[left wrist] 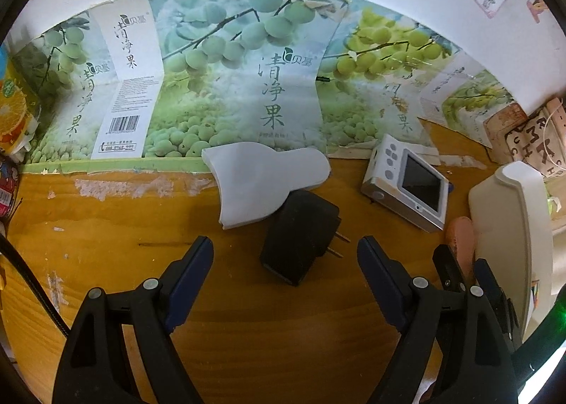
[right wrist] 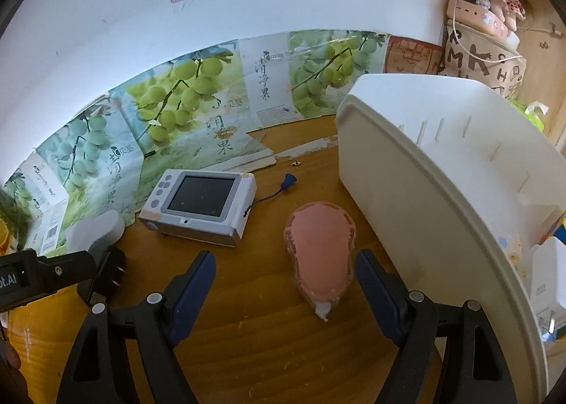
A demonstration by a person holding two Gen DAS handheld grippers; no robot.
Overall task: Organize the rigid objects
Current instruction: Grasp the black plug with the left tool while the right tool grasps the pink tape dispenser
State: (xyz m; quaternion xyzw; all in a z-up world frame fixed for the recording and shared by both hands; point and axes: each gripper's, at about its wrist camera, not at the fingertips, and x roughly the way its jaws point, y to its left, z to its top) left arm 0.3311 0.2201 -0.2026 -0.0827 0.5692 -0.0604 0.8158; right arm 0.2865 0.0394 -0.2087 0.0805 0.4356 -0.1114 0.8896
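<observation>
A black plug adapter (left wrist: 300, 238) lies on the wooden table, just ahead of my open, empty left gripper (left wrist: 284, 252). A white curved plastic piece (left wrist: 261, 181) rests behind it, partly over it. A small silver camera (left wrist: 406, 185) lies to the right; it also shows in the right wrist view (right wrist: 201, 202). A pink tape dispenser (right wrist: 320, 255) lies between the fingers of my open right gripper (right wrist: 284, 269), nearer the right finger. The adapter (right wrist: 104, 273) and the white piece (right wrist: 95, 230) show at the left, behind the other gripper's body.
A white plastic bin (right wrist: 442, 192) stands at the right, close to my right gripper; it also shows in the left wrist view (left wrist: 513, 227). Cardboard with green fruit print (left wrist: 230, 86) lines the wall behind. A patterned bag (right wrist: 481, 61) stands in the far right corner.
</observation>
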